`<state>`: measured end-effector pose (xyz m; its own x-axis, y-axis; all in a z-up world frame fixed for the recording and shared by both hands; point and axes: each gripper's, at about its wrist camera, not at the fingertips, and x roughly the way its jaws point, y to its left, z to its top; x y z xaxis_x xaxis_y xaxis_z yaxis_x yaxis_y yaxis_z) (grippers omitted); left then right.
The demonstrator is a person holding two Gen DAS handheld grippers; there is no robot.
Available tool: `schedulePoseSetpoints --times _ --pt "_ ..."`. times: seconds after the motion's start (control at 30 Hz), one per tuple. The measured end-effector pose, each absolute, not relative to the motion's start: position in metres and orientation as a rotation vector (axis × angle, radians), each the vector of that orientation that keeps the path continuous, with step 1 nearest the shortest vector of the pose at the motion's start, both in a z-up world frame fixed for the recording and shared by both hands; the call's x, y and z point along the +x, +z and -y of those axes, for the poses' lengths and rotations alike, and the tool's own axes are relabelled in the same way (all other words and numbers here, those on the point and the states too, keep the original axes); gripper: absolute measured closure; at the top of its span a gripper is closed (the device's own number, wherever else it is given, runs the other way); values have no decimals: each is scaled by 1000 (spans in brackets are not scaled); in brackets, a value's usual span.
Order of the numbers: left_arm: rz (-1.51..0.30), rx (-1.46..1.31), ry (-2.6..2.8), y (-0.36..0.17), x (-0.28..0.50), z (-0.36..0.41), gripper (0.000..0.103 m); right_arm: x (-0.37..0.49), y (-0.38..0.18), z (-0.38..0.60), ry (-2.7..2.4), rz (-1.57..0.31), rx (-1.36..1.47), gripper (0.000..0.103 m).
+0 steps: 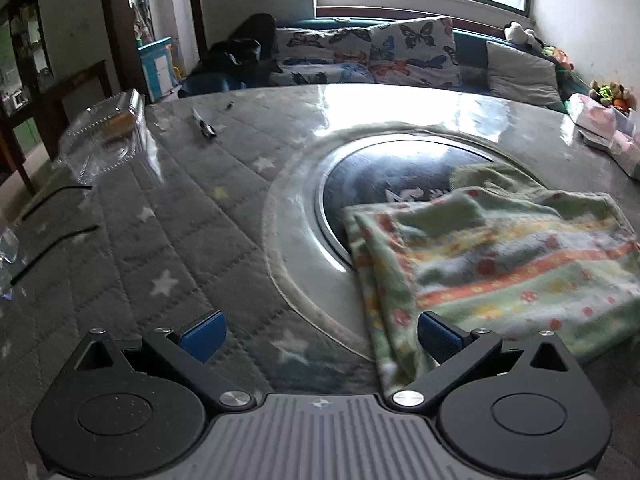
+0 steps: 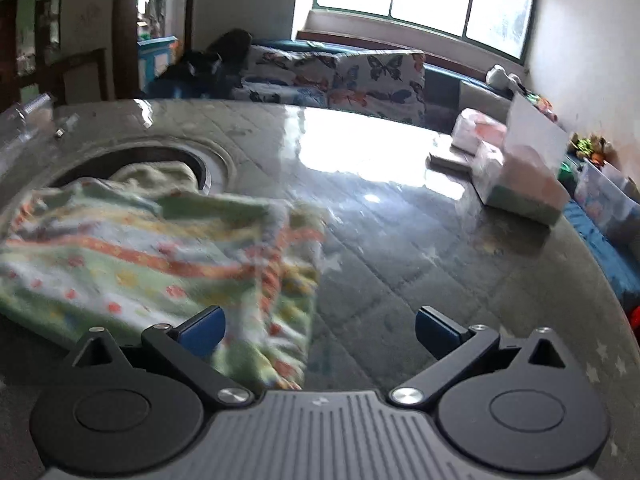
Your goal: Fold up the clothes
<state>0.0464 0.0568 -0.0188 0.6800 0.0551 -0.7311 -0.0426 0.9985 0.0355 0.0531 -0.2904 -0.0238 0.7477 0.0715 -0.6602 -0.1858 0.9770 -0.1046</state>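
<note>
Nearest the left wrist camera, the left gripper (image 1: 320, 336) hangs with its blue-padded jaws spread wide and nothing between them; the right-hand pad sits over the near left corner of the cloth (image 1: 492, 256), though whether it touches the fabric cannot be told. The right gripper (image 2: 318, 330) is likewise spread wide and empty, its left pad over the cloth's near right corner. Both tools therefore bracket the near edge, one at each corner, which reads as the moment between folds: the cloth already lies doubled, with layered edges showing along its left side, and neither corner is pinched. The next move probably calls for closing each pair of jaws on all layers of its corner, then carrying the near edge over toward the far one, evenly so the layers do not slide apart. The cloth is a soft, fuzzy piece, pale green with orange, yellow and white stripes and small red flowers. It lies on the glossy table (image 1: 192, 216), its far part overlapping the dark round inset (image 1: 376, 176).
</note>
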Motion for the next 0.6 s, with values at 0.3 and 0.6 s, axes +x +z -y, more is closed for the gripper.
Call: schedulePoseSetpoints --times 0.3,0.6 --pt "-790 77 59 -14 86 -50 0 91 -17 260 230 -683 -190 6" --pt "-830 100 48 -32 117 -47 0 128 -32 260 187 -714 -197 8"
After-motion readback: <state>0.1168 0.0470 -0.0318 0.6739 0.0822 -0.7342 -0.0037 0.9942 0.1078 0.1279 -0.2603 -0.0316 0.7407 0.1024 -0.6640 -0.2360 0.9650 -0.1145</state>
